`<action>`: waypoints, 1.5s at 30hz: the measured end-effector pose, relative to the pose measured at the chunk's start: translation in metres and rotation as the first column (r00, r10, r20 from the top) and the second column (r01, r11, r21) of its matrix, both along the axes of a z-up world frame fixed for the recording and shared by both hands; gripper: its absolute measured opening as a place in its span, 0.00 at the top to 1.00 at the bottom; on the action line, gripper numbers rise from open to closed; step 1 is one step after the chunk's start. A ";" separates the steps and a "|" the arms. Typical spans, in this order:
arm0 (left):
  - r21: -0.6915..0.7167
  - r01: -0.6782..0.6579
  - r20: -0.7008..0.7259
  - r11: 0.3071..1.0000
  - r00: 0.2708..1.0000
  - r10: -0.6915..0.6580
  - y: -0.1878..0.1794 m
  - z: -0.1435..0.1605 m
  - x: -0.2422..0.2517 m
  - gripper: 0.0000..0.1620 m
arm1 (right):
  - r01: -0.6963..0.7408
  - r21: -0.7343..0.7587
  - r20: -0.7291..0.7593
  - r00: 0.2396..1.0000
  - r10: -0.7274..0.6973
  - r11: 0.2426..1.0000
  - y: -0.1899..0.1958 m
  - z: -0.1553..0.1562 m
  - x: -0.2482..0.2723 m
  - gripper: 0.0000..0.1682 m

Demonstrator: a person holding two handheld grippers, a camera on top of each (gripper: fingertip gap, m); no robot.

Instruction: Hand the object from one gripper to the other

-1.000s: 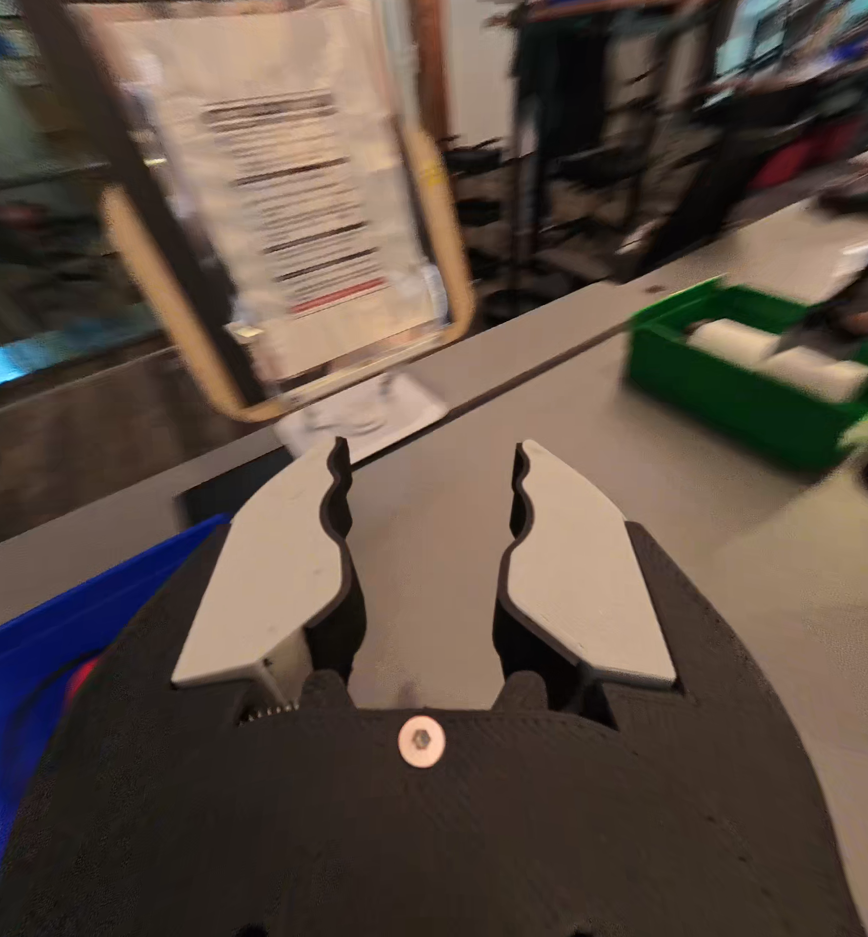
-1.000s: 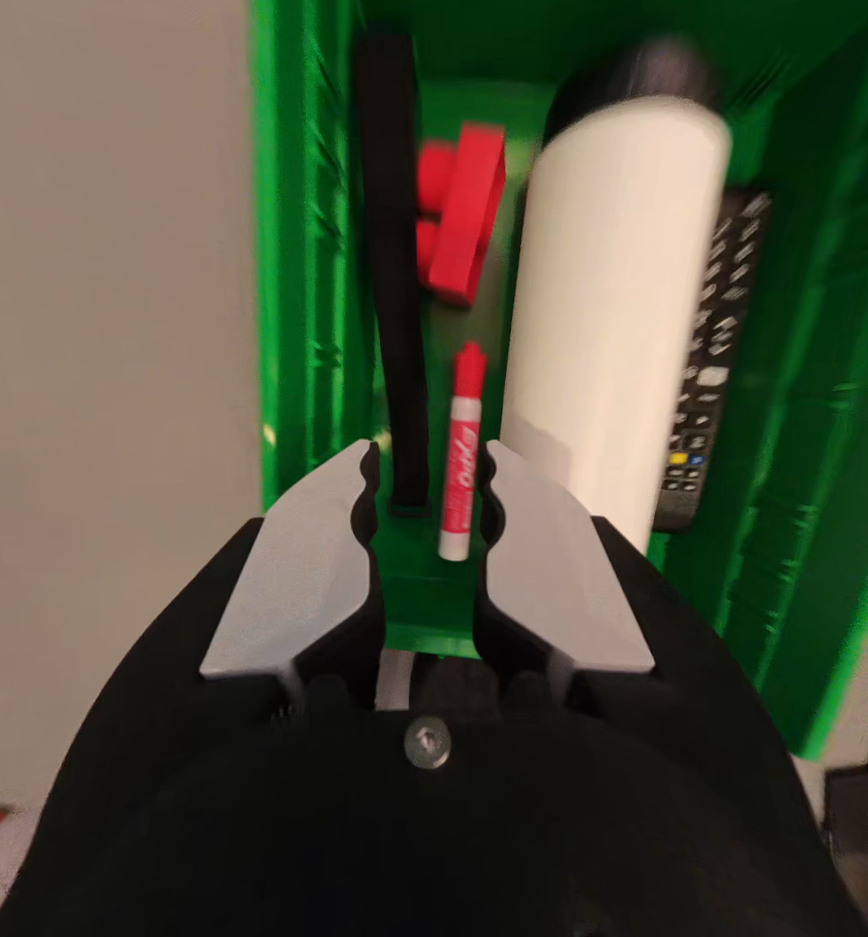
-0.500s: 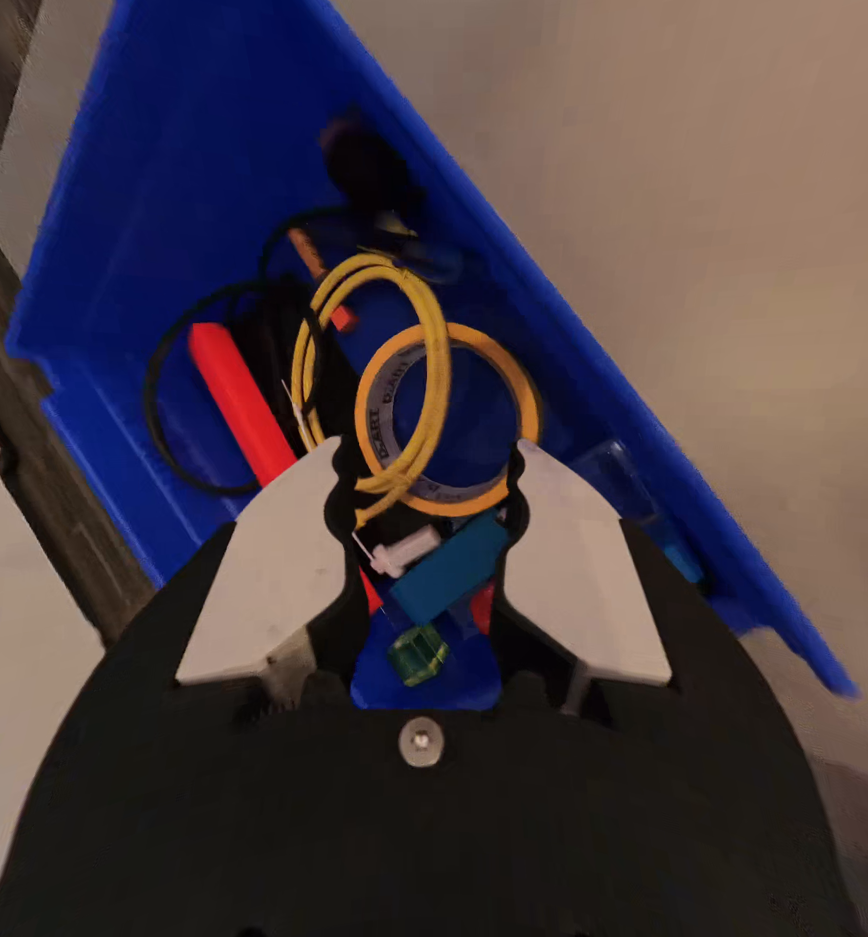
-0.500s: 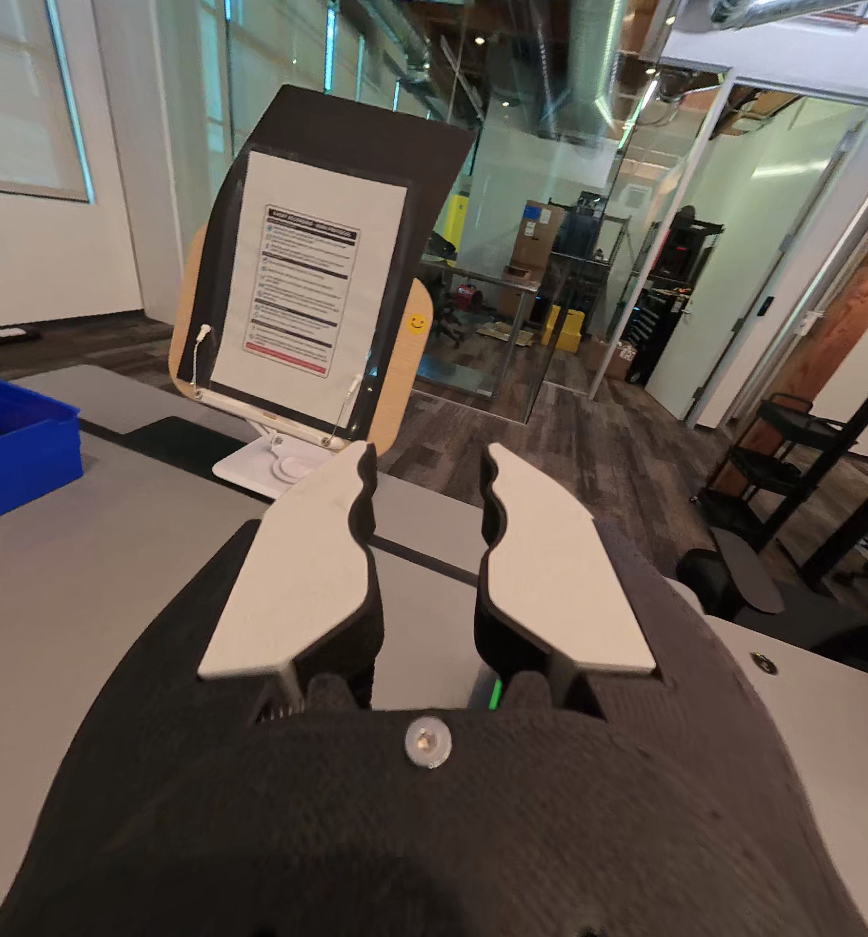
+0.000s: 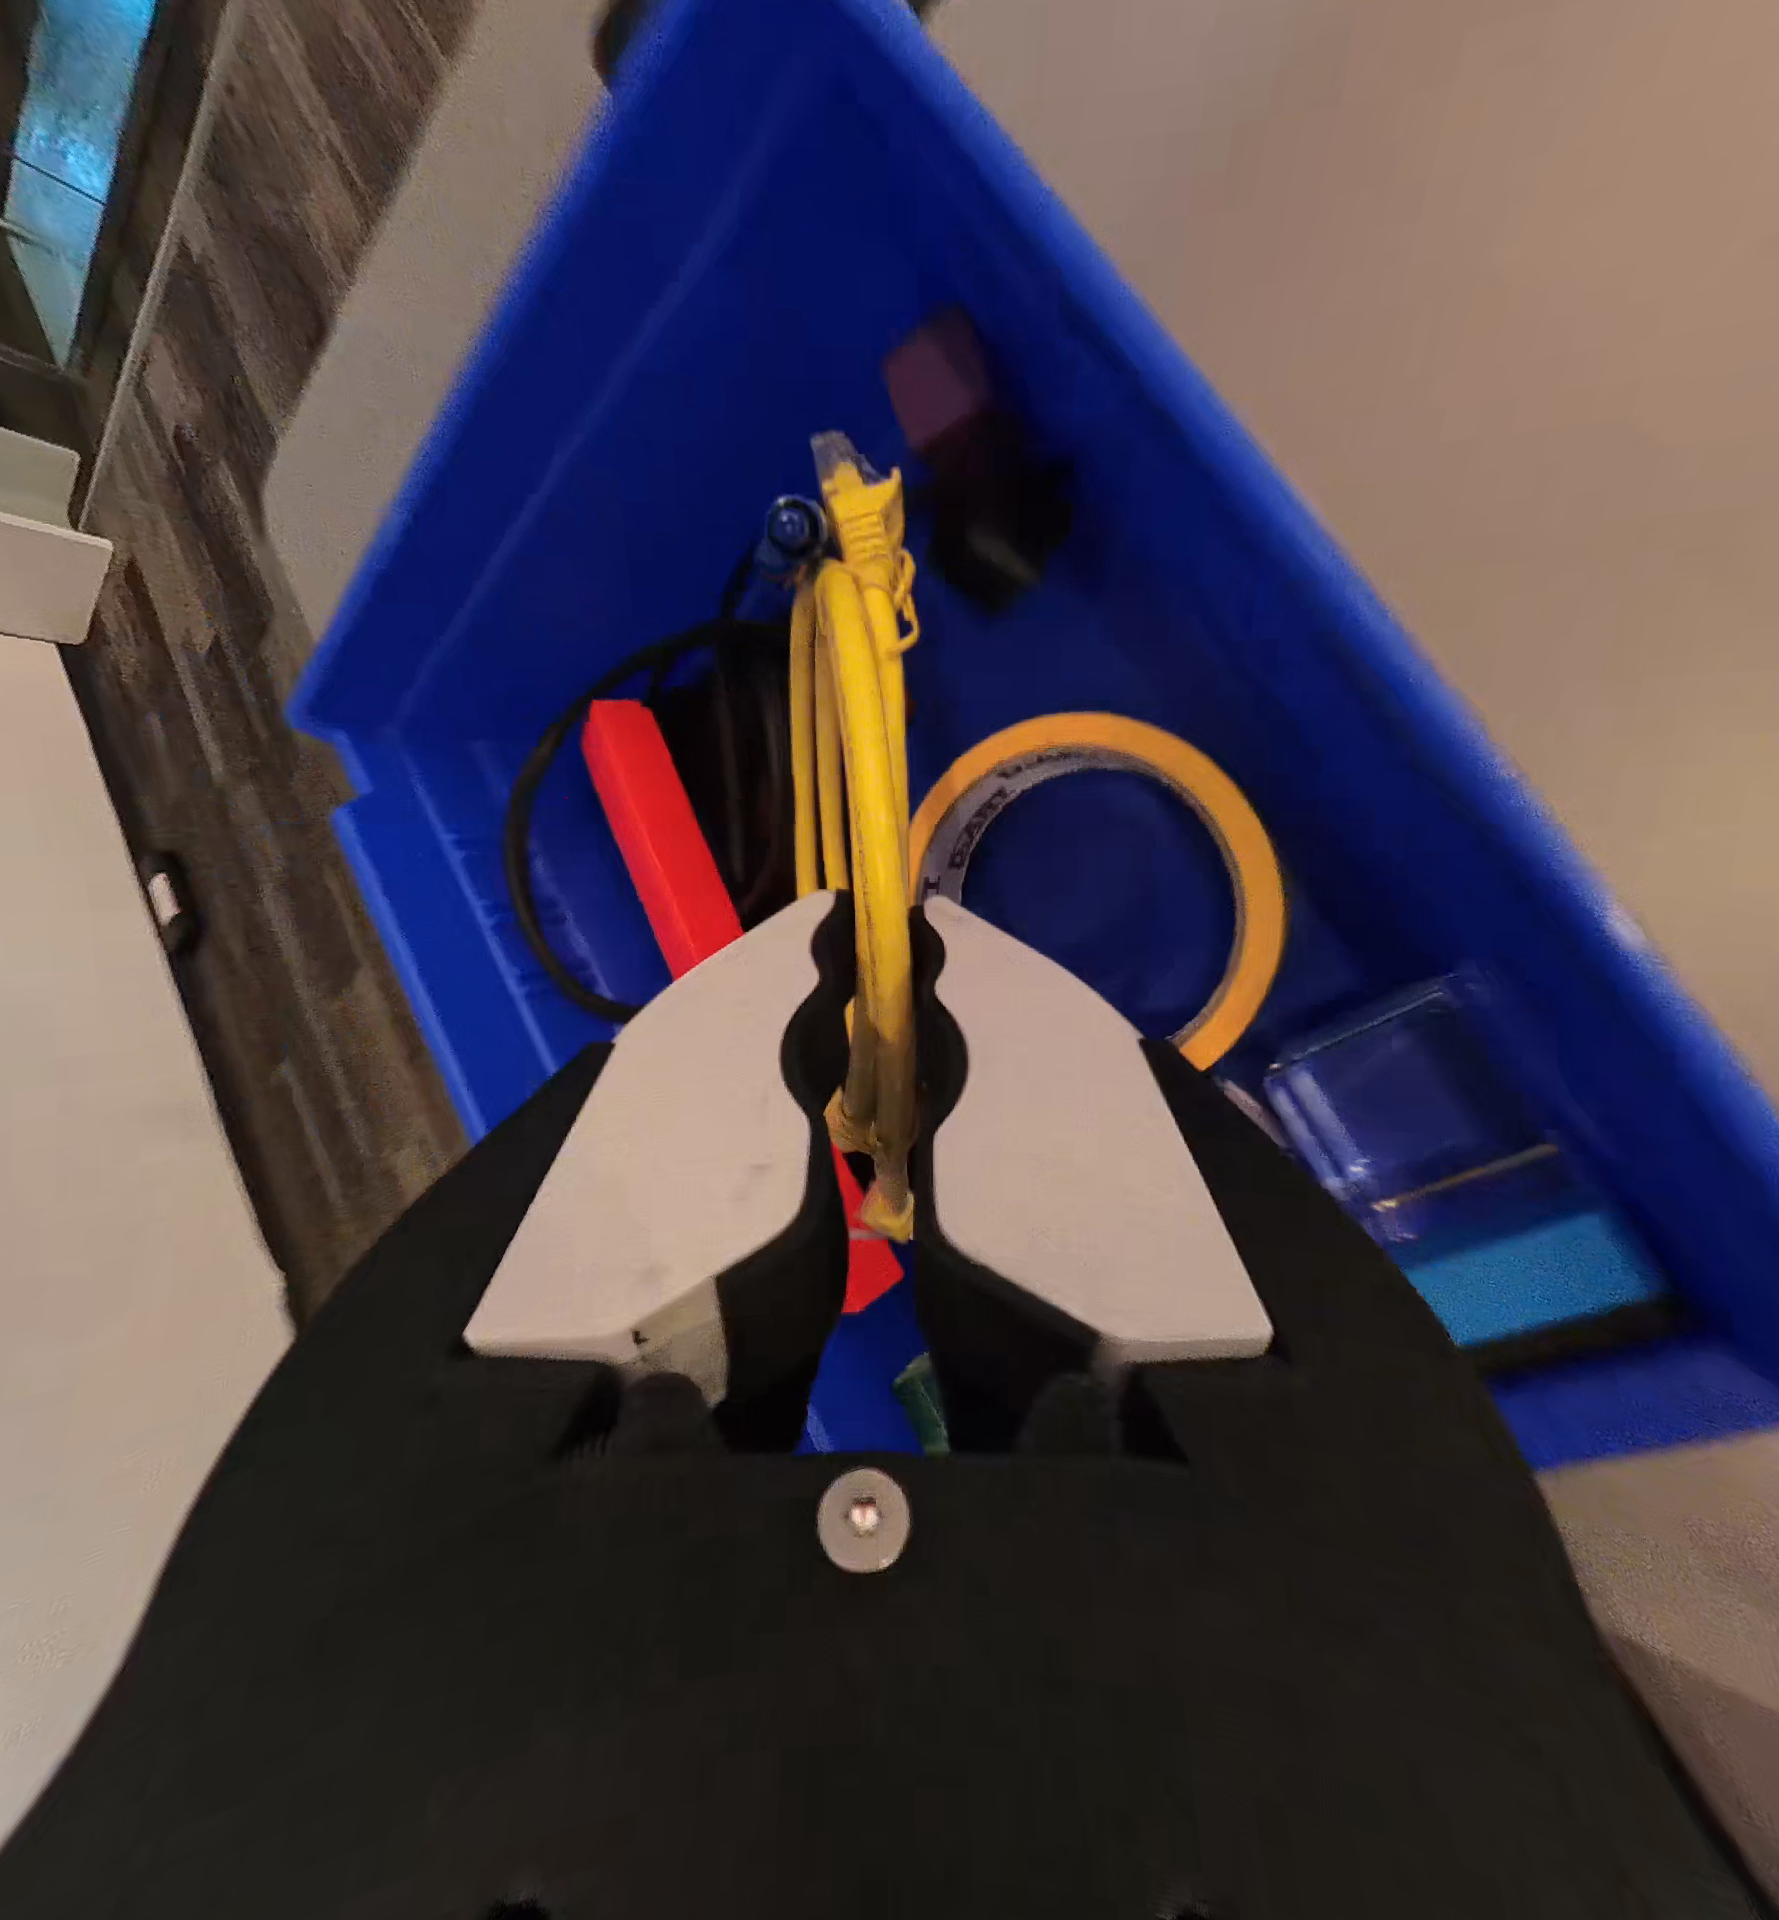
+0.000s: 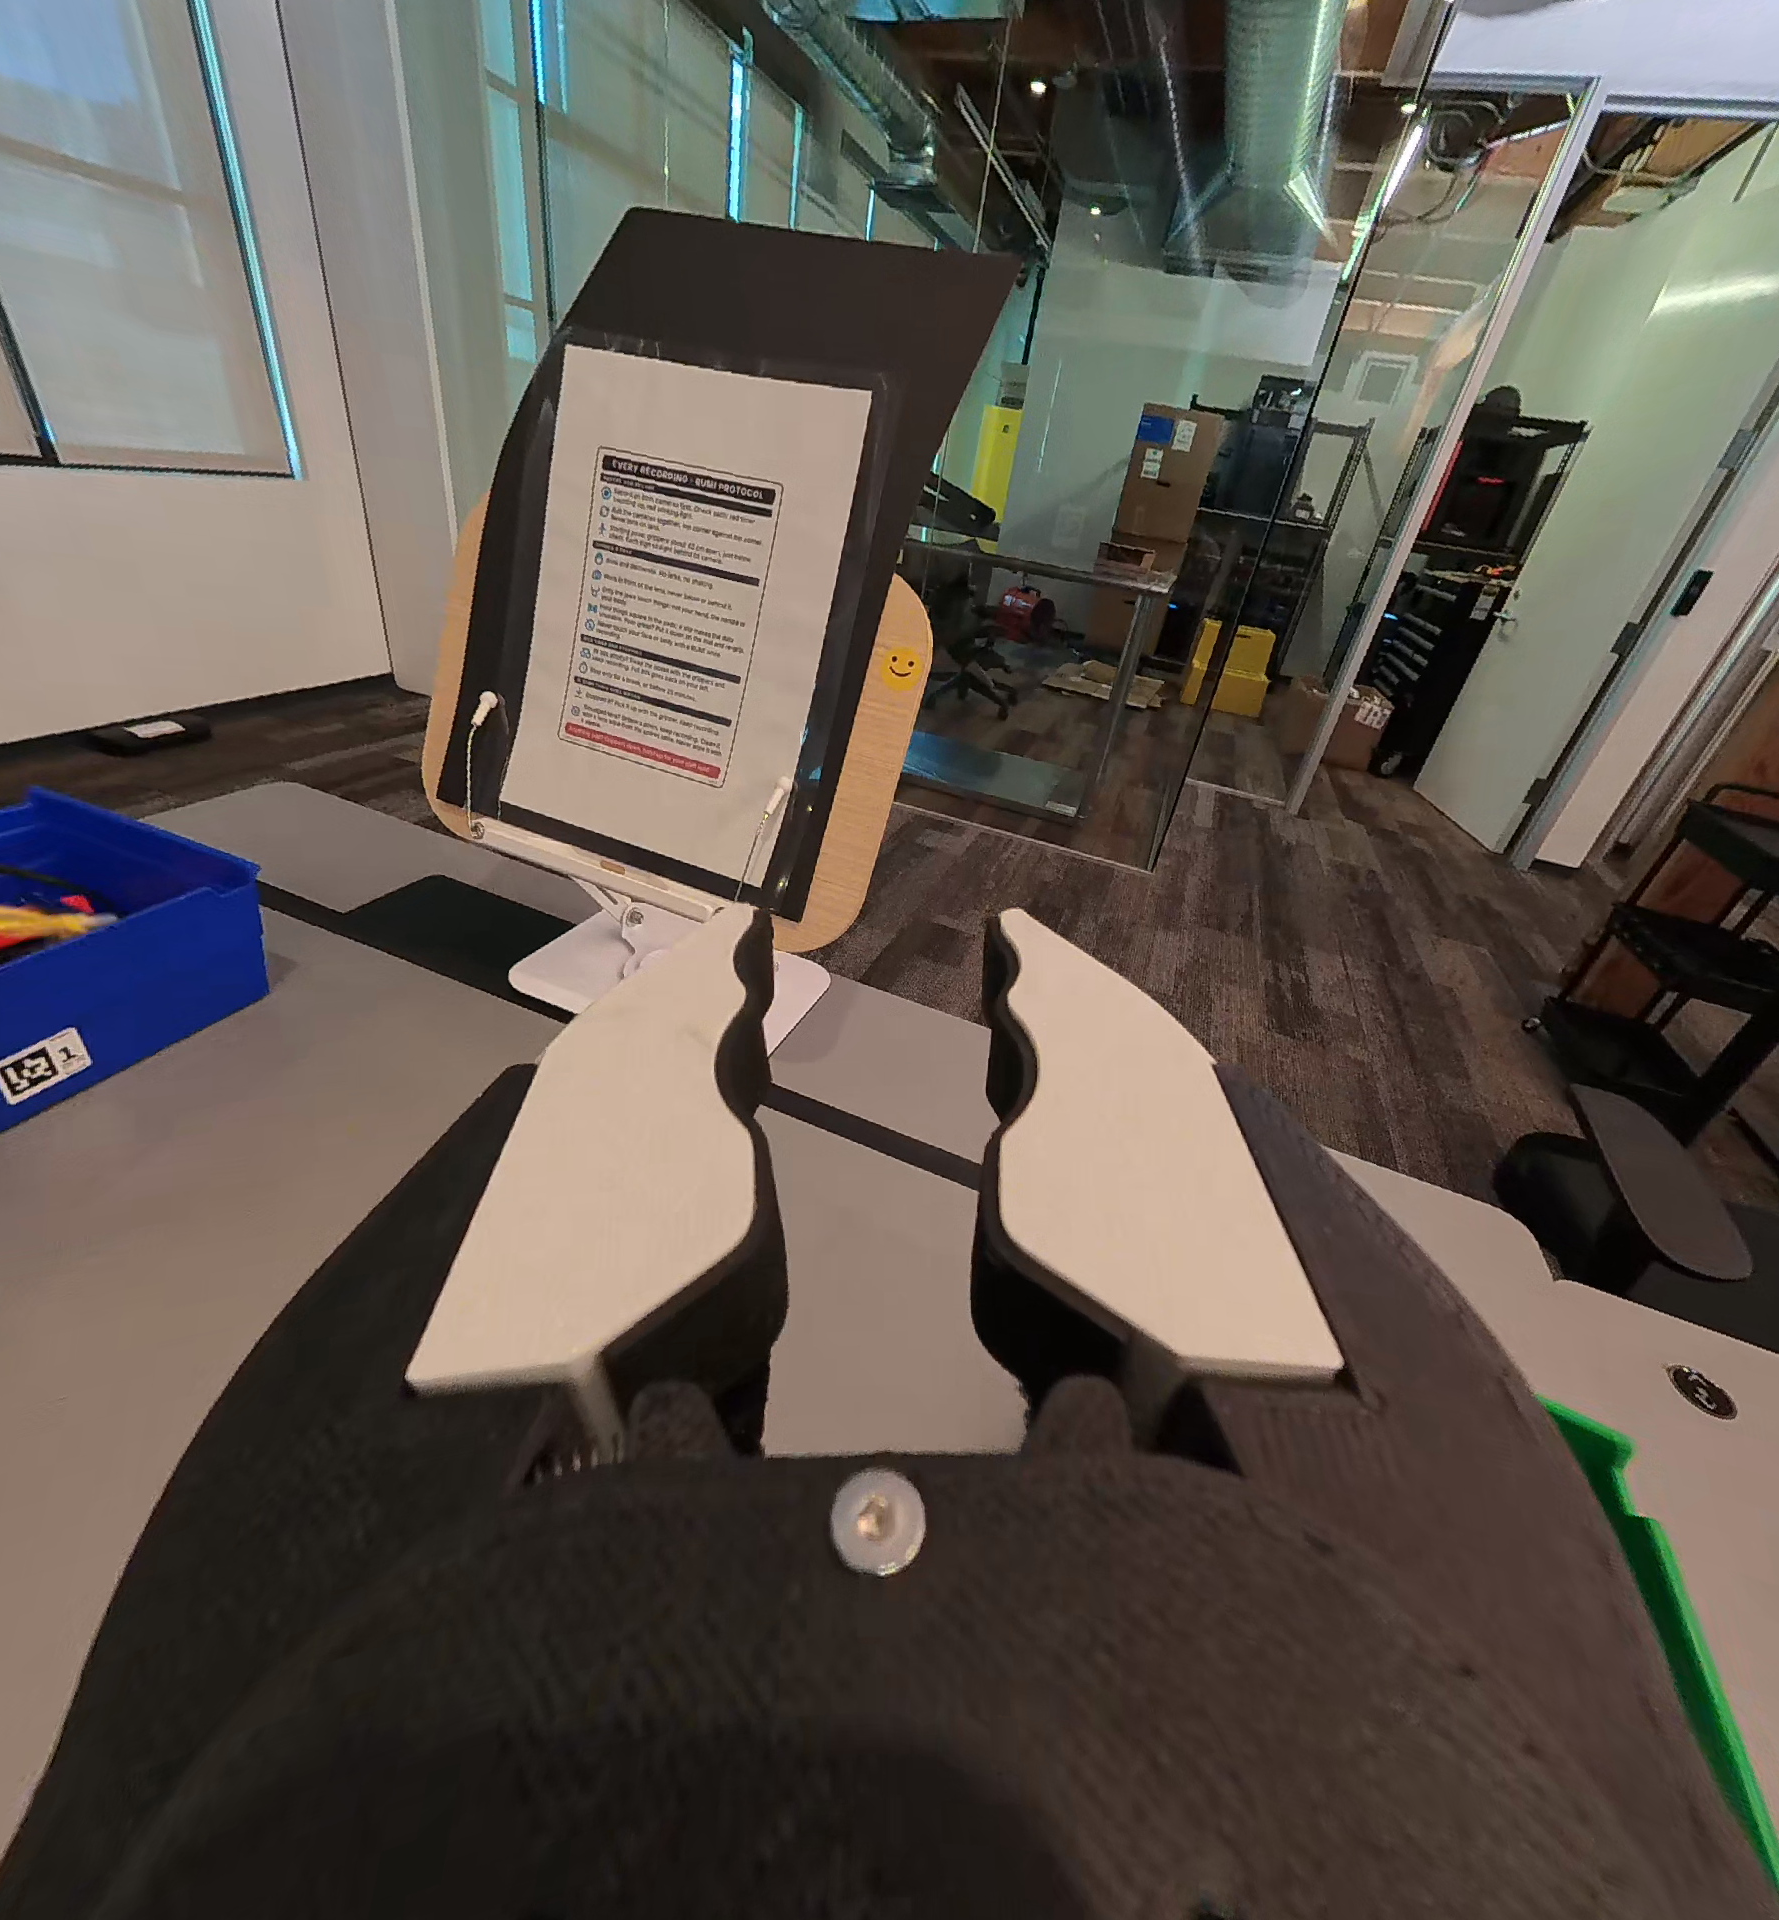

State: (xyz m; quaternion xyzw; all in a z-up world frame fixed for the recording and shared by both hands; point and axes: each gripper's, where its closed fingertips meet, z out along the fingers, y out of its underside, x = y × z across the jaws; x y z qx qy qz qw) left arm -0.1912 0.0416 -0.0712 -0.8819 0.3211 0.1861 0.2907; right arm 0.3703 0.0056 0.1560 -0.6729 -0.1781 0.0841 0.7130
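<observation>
In the left wrist view my left gripper (image 5: 877,920) is shut on a coiled yellow network cable (image 5: 864,769) and holds it upright above the blue bin (image 5: 656,343). The cable's plug end points away from me. In the right wrist view my right gripper (image 6: 869,935) is open and empty, held above the grey table (image 6: 189,1195). The blue bin (image 6: 126,987) shows at the far left of that view, with a bit of yellow cable (image 6: 12,920) visible over its rim.
The blue bin holds a roll of yellow tape (image 5: 1103,883), a red bar (image 5: 656,831), black cord (image 5: 552,831) and a clear box (image 5: 1425,1132). A stand with a printed sheet (image 6: 677,613) is at the table's far edge. A green bin's edge (image 6: 1674,1621) lies at the right. About 60 cm separates my left fingertips from my right.
My left gripper has closed on the yellow cable and lifted it out of the bin's clutter. My right gripper has stayed open and moved slightly nearer the stand.
</observation>
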 end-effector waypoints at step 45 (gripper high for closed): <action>0.507 0.653 0.803 0.563 -0.119 -0.584 -0.156 0.187 0.343 0.48 | -0.467 0.203 0.333 0.859 0.388 0.861 -0.027 -0.039 -0.183 0.96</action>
